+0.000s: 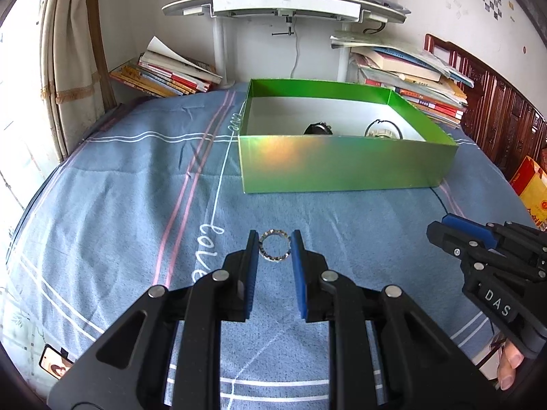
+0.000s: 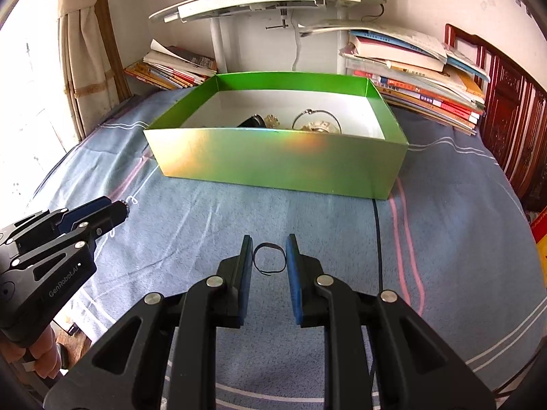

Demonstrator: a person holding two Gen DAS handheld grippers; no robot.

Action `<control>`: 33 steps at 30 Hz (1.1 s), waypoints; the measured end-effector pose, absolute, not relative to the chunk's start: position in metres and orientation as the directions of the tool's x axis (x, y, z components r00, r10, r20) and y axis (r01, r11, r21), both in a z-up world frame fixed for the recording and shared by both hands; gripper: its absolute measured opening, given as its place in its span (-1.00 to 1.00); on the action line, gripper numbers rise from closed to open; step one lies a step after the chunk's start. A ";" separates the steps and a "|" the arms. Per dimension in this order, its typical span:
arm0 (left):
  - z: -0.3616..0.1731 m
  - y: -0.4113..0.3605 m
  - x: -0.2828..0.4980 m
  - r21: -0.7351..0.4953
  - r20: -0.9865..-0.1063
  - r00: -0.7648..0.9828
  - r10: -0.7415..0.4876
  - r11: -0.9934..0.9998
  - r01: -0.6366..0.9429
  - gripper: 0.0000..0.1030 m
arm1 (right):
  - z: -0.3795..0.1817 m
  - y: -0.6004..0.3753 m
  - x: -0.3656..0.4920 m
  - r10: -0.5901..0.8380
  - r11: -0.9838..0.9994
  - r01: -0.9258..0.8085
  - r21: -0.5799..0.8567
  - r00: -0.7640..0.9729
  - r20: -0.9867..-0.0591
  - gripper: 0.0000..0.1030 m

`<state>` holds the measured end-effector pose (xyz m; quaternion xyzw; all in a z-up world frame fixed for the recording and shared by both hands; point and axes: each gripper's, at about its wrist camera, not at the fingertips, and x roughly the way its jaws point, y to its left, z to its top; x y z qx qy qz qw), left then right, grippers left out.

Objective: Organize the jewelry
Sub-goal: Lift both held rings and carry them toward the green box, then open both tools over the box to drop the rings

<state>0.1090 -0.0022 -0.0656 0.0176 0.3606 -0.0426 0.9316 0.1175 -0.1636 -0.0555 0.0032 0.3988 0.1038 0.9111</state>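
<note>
We hold two tools. The left tool [image 1: 274, 247] pinches one silver ring [image 1: 273, 248] between its tips; the right tool [image 2: 268, 254] pinches one thin dark band [image 2: 269, 259] likewise, both above the blue bedspread [image 1: 119, 205]. Ahead of each tool sits one green box [image 2: 273, 164], jewelry inside.

A silver ring [image 1: 274, 246] and a thin dark band [image 2: 269, 258], each pinched upright above the bedspread [image 1: 119, 188]; more jewelry [image 2: 316, 124] lies in the green box [image 2: 273, 164].
</note>
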 end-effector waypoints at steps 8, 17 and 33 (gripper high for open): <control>-0.002 0.003 0.150 0.024 -0.567 0.821 -0.062 0.995 0.092 -0.63 | 0.014 -0.171 0.155 0.185 0.981 -0.187 0.060 0.781 -0.596 -0.61; 0.014 -0.002 0.253 -0.015 -0.618 0.779 -0.106 0.992 0.124 -0.63 | -0.001 -0.176 0.274 0.166 0.986 -0.135 0.099 0.716 -0.678 -0.61; -0.019 -0.020 0.272 -0.019 -0.645 0.754 -0.124 0.989 0.146 0.10 | -0.014 -0.193 0.249 0.099 0.995 -0.062 0.080 0.755 -0.648 0.26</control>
